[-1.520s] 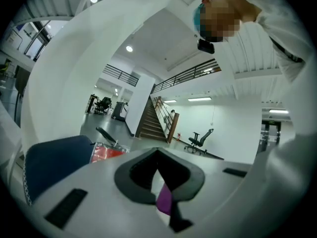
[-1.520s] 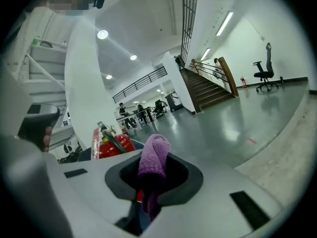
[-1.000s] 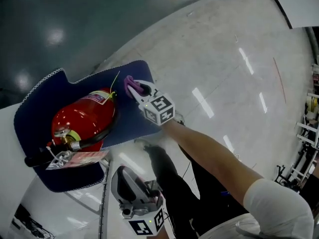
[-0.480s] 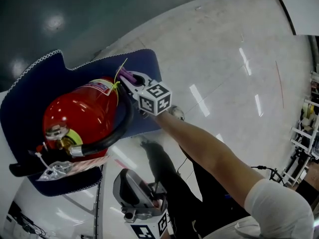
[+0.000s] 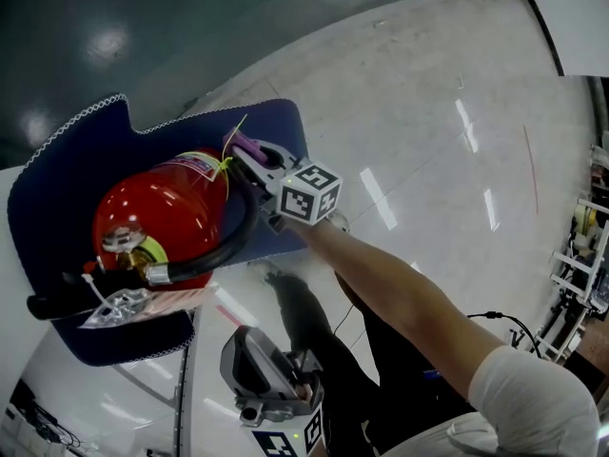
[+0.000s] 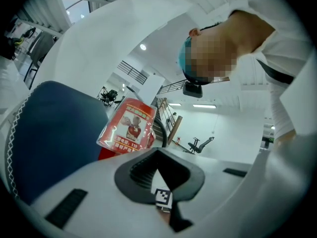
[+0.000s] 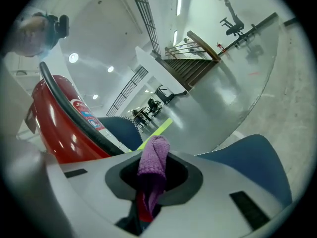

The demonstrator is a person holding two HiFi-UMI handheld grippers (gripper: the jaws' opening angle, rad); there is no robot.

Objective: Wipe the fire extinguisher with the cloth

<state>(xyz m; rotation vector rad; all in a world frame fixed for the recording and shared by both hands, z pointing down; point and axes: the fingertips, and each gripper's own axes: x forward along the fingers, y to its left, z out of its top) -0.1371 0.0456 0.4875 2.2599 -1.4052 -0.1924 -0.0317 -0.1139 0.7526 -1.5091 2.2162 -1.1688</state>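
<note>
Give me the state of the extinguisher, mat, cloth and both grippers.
fire extinguisher, lying on its side on the blue mat
blue mat, spread out under it
purple cloth, pinched in the right gripper
right gripper, shut on the purple cloth
left gripper, shut, holding nothing

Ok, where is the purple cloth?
Head view, centre-left: the purple cloth is pinched in the right gripper, beside the red fire extinguisher on the blue mat.

Glossy red metal fire extinguisher (image 5: 162, 212); nubbly purple cloth (image 7: 152, 157); matt navy fabric mat (image 5: 57, 198); smooth black hose (image 5: 211, 261)
</note>
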